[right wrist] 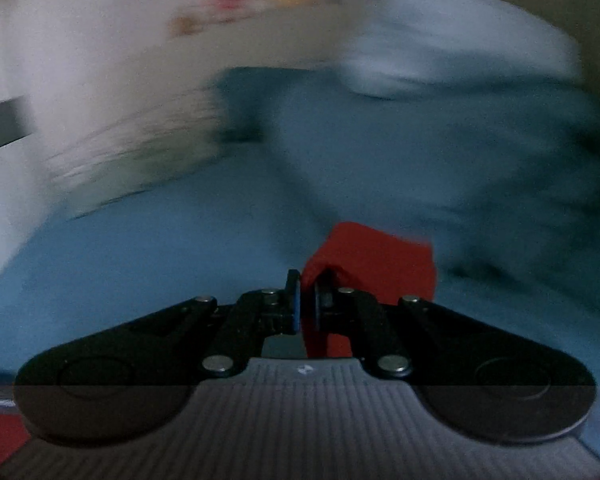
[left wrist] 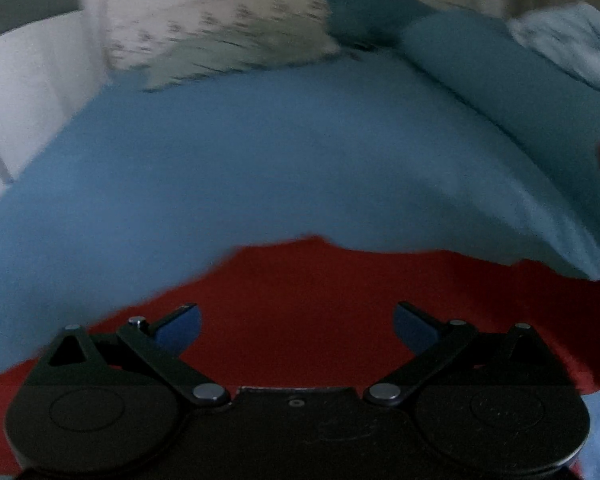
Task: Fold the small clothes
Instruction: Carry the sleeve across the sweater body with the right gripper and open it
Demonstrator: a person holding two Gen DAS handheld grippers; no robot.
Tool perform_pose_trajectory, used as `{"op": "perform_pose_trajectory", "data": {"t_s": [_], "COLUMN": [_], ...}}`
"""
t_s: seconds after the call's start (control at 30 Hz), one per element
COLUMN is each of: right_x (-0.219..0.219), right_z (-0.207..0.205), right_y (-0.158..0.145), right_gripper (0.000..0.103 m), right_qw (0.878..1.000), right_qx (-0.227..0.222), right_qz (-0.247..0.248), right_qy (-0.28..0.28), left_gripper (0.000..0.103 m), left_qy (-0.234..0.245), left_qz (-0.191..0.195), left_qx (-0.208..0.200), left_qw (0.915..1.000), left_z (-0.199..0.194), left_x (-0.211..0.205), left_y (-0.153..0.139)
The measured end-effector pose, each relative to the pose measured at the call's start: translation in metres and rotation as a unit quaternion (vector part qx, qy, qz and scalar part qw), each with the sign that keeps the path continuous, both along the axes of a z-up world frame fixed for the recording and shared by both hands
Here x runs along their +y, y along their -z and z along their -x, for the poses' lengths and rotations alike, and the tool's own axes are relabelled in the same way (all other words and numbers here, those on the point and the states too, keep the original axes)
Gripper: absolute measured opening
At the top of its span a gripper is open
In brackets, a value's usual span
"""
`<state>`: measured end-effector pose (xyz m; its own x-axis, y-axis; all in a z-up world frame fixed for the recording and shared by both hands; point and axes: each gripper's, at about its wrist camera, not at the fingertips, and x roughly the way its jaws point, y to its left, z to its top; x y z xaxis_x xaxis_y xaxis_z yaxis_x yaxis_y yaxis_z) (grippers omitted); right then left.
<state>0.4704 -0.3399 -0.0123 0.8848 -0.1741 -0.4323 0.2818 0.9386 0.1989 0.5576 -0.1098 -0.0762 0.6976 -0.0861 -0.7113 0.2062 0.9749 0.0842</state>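
Note:
A red garment lies on a blue bed sheet right under my left gripper. The left gripper's jaws stand wide apart and hold nothing. In the right wrist view my right gripper is shut on a bunched edge of the red garment, which sticks up past the fingertips. That view is blurred by motion.
A teal pillow lies at the right of the bed, with a pale blue bundle of cloth behind it. A white patterned cloth lies at the far side. A white wall or cabinet stands at the left.

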Motion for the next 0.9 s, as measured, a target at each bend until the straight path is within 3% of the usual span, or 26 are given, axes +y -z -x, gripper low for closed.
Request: {"op": "perform_pose_trajectory", "data": {"t_s": [0.1,0.2,0.3,0.37,0.5,0.53,0.6,0.63,0.67,0.77,0.9], "right_x": [0.089,0.174,0.234,0.257,0.269,0.27,0.27,0.269,0.267,0.256,0.222], "right_z": [-0.037,-0.062,-0.068,-0.062,-0.047,-0.045,-0.045,-0.042,-0.041,-0.038,-0.026], "right_y": [0.008,0.055,0.114,0.137,0.148,0.149,0.147,0.144,0.142,0.128,0.113], "right_gripper": [0.021,0.021,0.021,0.022,0.026,0.031,0.047,0.062,0.069,0.071,0.077], "right_qw": [0.991,0.971,0.947,0.937,0.932,0.93,0.923,0.92,0.92,0.925,0.943], "right_qx": [0.013,0.065,0.134,0.154,0.15,0.151,0.15,0.15,0.152,0.155,0.174], "right_qz": [0.03,0.058,0.099,0.131,0.17,0.176,0.187,0.191,0.195,0.187,0.145], "right_qy": [-0.127,-0.224,-0.274,-0.285,-0.284,-0.286,-0.301,-0.306,-0.306,-0.292,-0.244], "left_gripper": [0.103,0.103,0.103,0.103,0.103,0.103,0.103,0.103,0.103,0.103,0.103], "left_qy": [-0.042,-0.09,-0.124,-0.133,-0.138,-0.134,-0.123,-0.115,-0.109,-0.081,-0.028], "left_qz": [-0.001,0.001,0.017,0.034,0.058,0.066,0.079,0.088,0.095,0.117,0.118], "left_qx": [-0.013,-0.002,0.03,0.043,0.061,0.066,0.071,0.071,0.071,0.072,0.069], "left_qw": [0.999,0.9959,0.9917,0.9895,0.9867,0.9866,0.9866,0.9869,0.987,0.9872,0.9903], "left_z": [0.005,0.011,0.021,0.031,0.026,0.027,0.026,0.028,0.026,0.022,0.01], "left_x": [0.053,0.104,0.143,0.161,0.174,0.173,0.172,0.165,0.158,0.135,0.081], "left_y": [-0.002,0.012,0.034,0.046,0.06,0.062,0.058,0.055,0.051,0.042,0.037]}}
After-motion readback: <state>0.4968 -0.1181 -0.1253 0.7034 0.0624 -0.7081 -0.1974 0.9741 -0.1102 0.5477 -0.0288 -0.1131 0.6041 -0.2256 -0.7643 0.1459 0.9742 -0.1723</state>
